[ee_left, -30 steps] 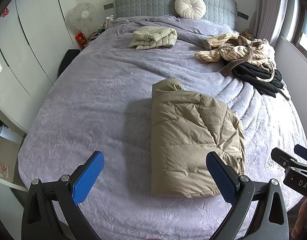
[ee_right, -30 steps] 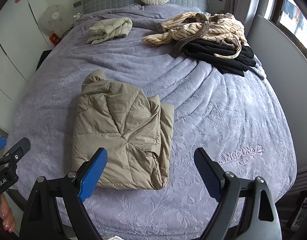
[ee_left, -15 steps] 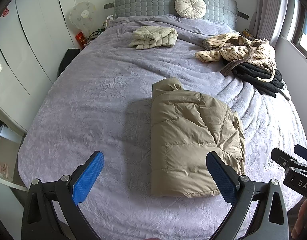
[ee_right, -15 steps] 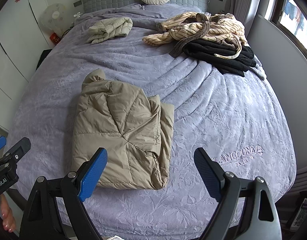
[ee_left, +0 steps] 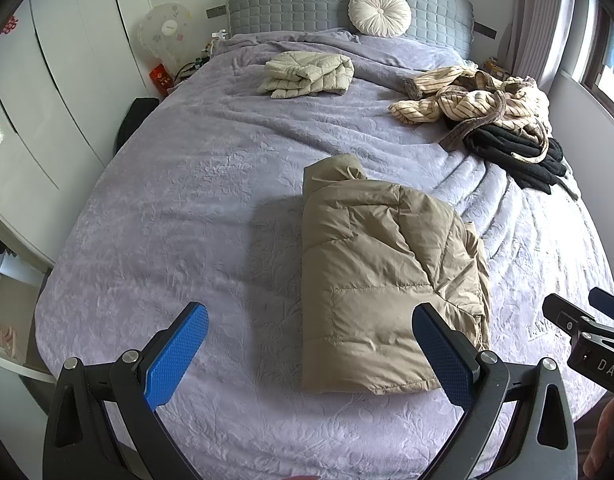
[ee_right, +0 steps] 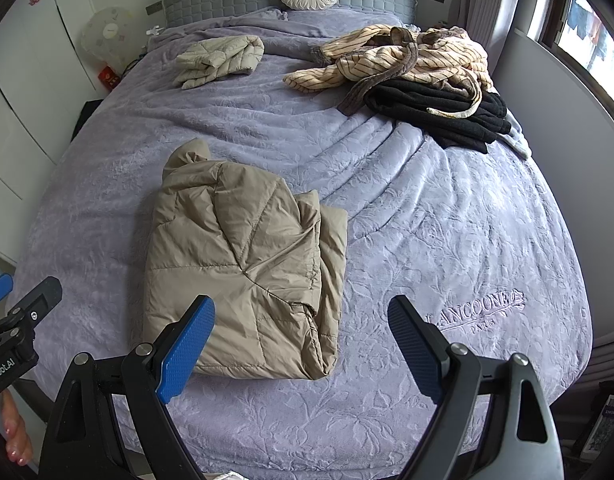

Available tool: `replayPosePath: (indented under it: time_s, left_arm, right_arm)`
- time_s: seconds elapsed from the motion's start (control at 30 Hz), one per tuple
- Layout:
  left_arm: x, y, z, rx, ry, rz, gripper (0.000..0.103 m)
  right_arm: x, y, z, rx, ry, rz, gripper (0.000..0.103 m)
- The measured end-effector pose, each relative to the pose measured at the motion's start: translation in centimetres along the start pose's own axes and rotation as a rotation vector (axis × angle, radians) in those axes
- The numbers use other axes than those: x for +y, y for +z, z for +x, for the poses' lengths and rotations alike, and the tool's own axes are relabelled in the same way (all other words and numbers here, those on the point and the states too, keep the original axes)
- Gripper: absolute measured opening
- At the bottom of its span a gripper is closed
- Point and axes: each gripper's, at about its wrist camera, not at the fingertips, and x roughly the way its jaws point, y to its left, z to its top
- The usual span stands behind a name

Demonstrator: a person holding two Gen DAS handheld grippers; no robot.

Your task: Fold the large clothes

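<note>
Nothing moved; tan puffer jacket (ee_left: pixel 383 276) folded, puffy rectangle.

Matt quilted jacket (ee_left: pixel 379 280), embossed plush bedspread (ee_left: pixel 195 208)

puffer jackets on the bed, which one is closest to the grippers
The tan quilted puffer jacket, folded just ahead of both open grippers. The cream quilted puffer jacket lies far off, near the grey headboard.
</note>
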Motion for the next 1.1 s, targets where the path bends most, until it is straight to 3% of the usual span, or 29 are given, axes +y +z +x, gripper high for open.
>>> replayPosePath:
  time_s: [1.1]
  left_arm:
    - [0.31,-0.49,-0.22,-0.007,-0.024,0.003,0.102]
  right_arm:
    - [0.39,-0.16,0.12,0.007,-0.004,-0.008,0.09]
